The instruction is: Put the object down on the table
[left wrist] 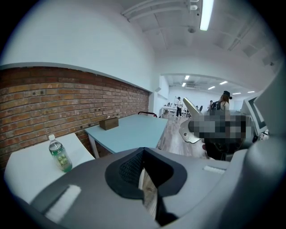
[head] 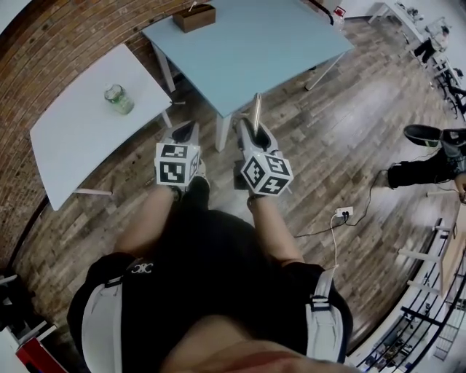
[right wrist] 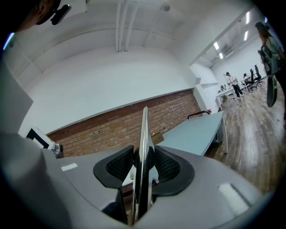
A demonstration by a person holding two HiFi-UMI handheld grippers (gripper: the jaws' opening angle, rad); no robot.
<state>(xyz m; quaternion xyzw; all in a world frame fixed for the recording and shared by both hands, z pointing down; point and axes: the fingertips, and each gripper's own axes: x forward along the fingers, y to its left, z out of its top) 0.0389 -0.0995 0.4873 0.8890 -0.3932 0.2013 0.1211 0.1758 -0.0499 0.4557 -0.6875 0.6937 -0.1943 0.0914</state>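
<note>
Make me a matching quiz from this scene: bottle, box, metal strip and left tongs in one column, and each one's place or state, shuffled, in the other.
Column one:
1. bottle
2. box
3. strip
4. left tongs

Column two:
A. gripped in the right tongs
B. on the white table
C. open, nothing between them
D. on the blue table

Pairs: 1-B, 2-D, 3-A, 4-C.

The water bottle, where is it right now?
In the head view the bottle stands on the white table at the left, near the brick wall, left of the blue table.
</note>
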